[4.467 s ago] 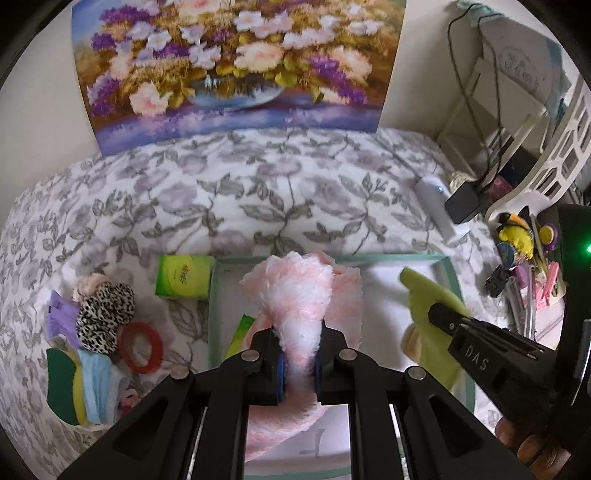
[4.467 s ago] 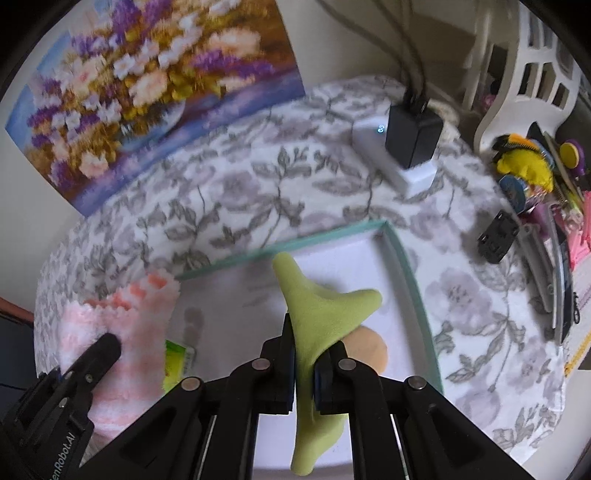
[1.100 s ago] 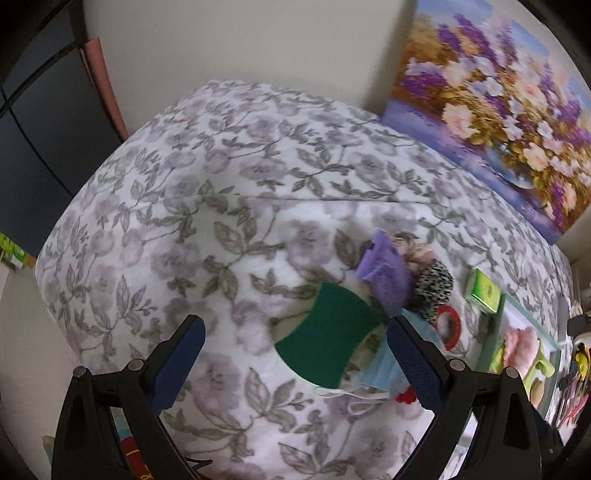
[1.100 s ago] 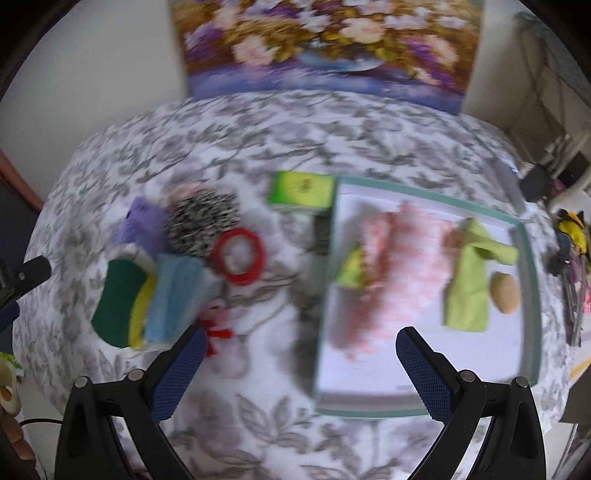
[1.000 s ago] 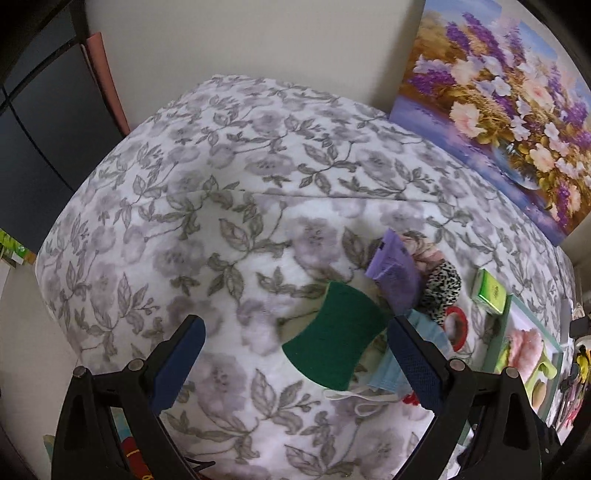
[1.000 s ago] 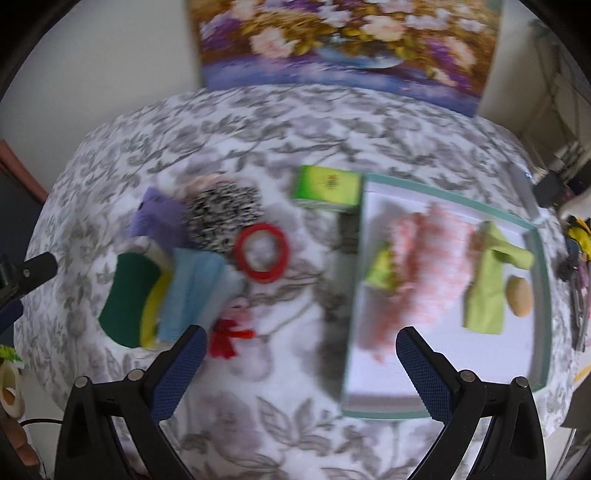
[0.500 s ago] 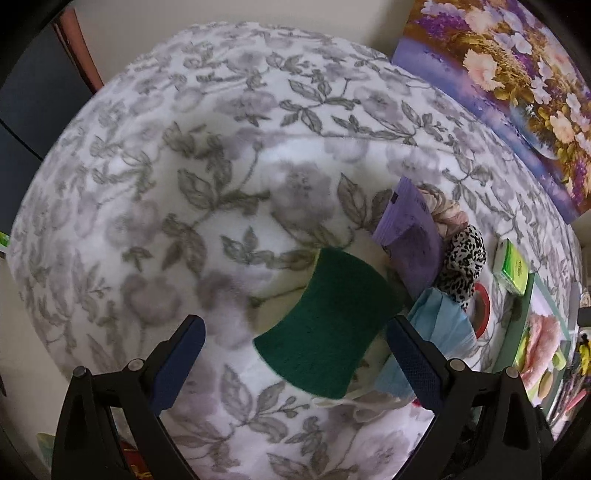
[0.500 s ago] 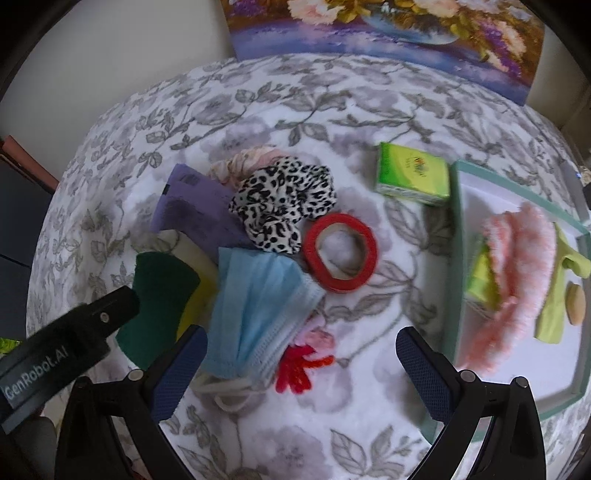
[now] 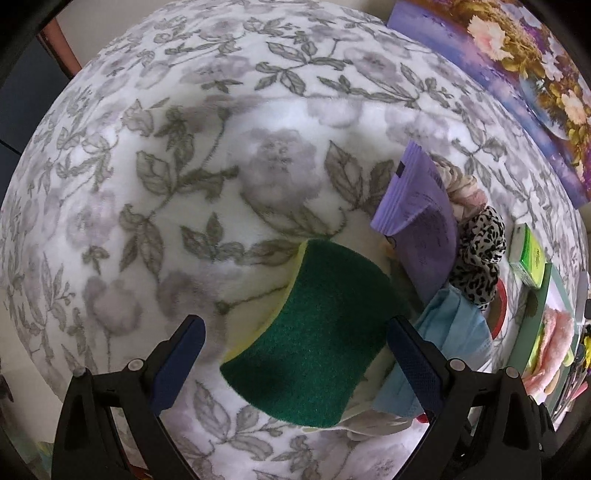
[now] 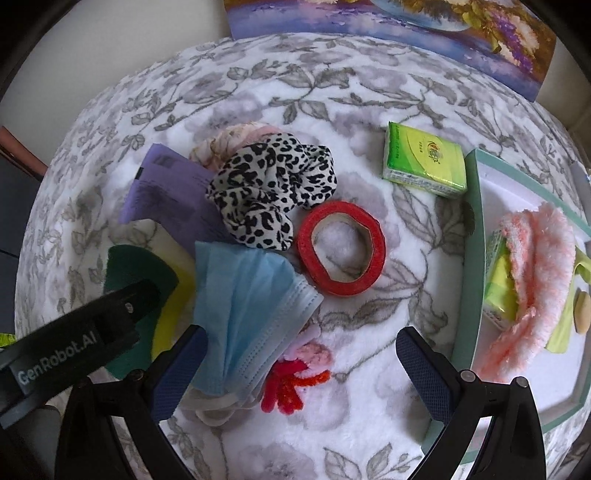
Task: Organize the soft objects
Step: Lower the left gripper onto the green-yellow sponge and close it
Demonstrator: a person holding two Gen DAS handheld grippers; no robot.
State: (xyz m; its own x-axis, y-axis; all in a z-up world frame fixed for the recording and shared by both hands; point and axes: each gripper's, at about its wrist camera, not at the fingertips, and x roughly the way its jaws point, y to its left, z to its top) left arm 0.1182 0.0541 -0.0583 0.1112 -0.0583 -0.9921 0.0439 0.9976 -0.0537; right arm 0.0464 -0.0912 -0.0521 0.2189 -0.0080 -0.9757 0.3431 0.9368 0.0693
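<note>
My left gripper (image 9: 293,341) is open, its blue pads either side of a green and yellow sponge (image 9: 314,332). My right gripper (image 10: 301,350) is open above a blue face mask (image 10: 247,310) and a red and pink fuzzy piece (image 10: 291,376). A leopard scrunchie (image 10: 269,184), a pink scrunchie (image 10: 229,142), a purple packet (image 10: 170,192) and a red tape ring (image 10: 341,247) lie in the pile. The teal-rimmed tray (image 10: 471,236) on the right holds a pink fluffy cloth (image 10: 535,273), a green cloth and a tan pad. The left gripper's body (image 10: 74,332) shows in the right wrist view.
A green tissue pack (image 10: 424,162) lies beside the tray, another sits inside it under the pink cloth. A flower painting (image 10: 388,18) leans on the wall behind. The floral blanket (image 9: 184,166) falls away at its left edge.
Both grippers let go of the pink and green cloths, now lying in the tray, and moved left to the pile. The left one has closed in on the sponge.
</note>
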